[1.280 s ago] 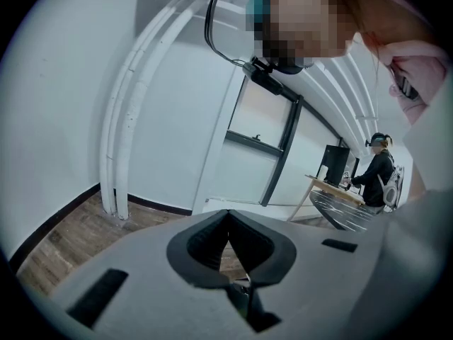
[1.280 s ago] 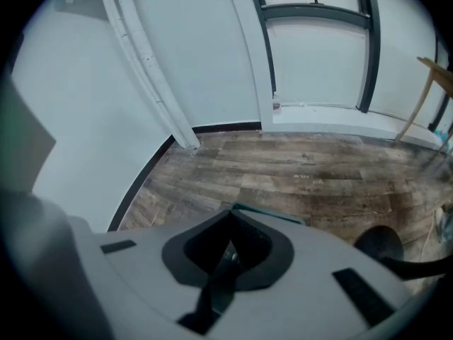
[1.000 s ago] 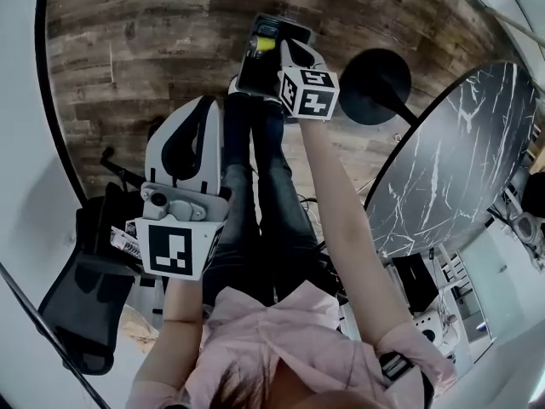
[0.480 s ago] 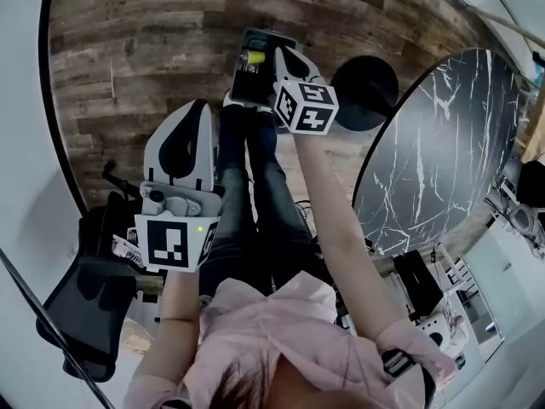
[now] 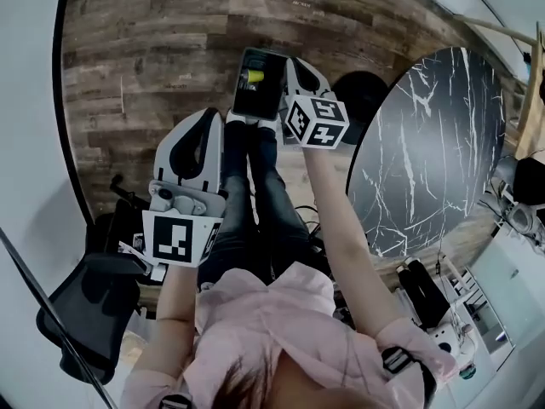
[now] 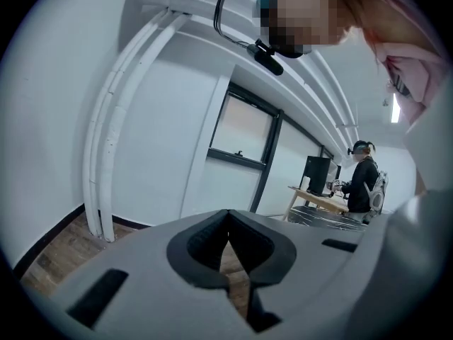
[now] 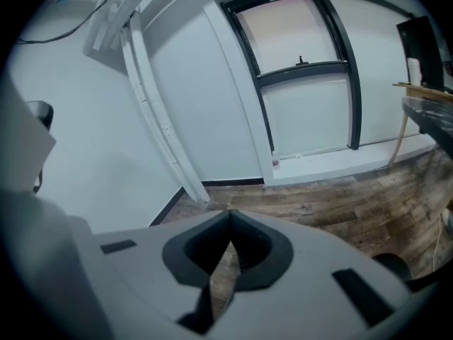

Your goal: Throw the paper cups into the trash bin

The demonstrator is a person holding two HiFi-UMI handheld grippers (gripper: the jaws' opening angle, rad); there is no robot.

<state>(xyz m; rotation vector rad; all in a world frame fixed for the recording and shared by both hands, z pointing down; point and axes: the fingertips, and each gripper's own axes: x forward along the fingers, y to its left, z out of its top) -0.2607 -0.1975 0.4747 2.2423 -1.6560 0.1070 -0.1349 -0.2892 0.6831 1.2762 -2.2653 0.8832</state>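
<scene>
Where each gripper view looks down its own jaws, left gripper and right gripper are both pressed together at the tips, nothing pinched. Only the head view shows the trash bin: dark, open, on the wood floor past the person's feet, with a yellow item inside. Dark marble counter is further right. Far off, only the left gripper view catches a second person by a monitor.
</scene>
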